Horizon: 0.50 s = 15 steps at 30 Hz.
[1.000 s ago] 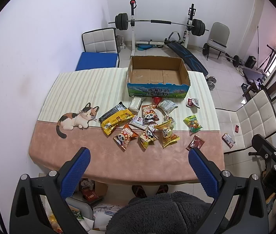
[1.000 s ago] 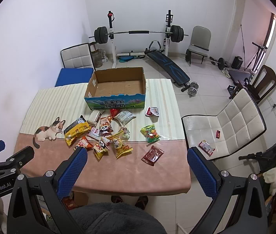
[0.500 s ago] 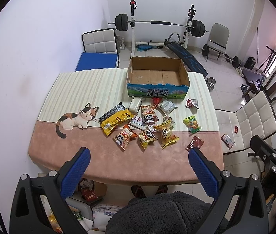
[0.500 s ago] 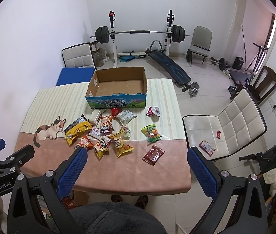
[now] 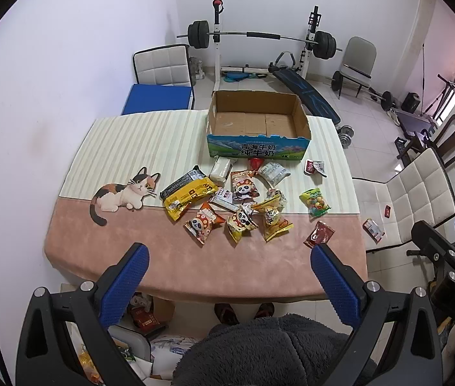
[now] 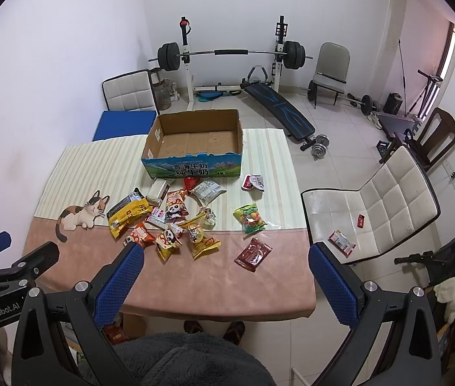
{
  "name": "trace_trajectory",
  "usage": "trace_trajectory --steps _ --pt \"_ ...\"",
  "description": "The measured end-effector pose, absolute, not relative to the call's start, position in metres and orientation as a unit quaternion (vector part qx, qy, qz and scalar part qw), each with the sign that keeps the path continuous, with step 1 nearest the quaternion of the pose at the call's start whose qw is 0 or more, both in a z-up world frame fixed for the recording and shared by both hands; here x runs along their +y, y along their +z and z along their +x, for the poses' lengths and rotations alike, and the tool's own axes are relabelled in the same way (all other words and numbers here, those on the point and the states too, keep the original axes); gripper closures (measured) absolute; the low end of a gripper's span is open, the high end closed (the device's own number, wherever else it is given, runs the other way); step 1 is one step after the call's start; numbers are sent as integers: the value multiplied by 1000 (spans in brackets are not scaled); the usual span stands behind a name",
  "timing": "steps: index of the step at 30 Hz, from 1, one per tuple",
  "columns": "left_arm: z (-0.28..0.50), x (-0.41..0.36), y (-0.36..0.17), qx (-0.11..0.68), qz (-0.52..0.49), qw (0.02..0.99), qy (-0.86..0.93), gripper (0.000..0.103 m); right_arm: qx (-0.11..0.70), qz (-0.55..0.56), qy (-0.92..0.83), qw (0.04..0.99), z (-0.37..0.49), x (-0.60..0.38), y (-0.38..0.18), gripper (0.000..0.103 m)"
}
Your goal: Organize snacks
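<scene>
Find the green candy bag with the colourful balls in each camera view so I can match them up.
Left wrist view: the green candy bag lies right of centre, at the right end of the snack pile, on the striped cloth.
Right wrist view: the green candy bag sits near the centre, right of the pile.
Shared landmark: the open cardboard box, behind the pile in both.

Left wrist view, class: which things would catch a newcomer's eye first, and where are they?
A heap of bright snack packets sprawls mid-table, in front of an empty open cardboard box at the far edge. A printed cat lies on the tablecloth to their left. Behind the table, a barbell rack stands against the wall.
</scene>
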<state>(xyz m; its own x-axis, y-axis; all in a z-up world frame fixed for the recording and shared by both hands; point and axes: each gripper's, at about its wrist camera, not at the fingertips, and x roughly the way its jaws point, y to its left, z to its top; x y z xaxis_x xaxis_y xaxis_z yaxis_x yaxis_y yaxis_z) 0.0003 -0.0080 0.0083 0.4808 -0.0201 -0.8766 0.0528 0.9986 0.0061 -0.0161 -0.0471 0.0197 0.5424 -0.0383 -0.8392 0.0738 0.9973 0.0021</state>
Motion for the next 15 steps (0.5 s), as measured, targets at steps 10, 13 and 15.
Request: trace_trajectory --steps 10,13,15 --pt "-1 -8 6 506 13 862 -25 0 473 17 -33 880 -17 -53 21 0" --pt "-1 -9 8 505 11 863 -25 0 473 16 -32 881 -16 -53 23 0" --pt "-2 -9 9 504 12 863 -26 0 473 16 -32 880 -16 -53 24 0"
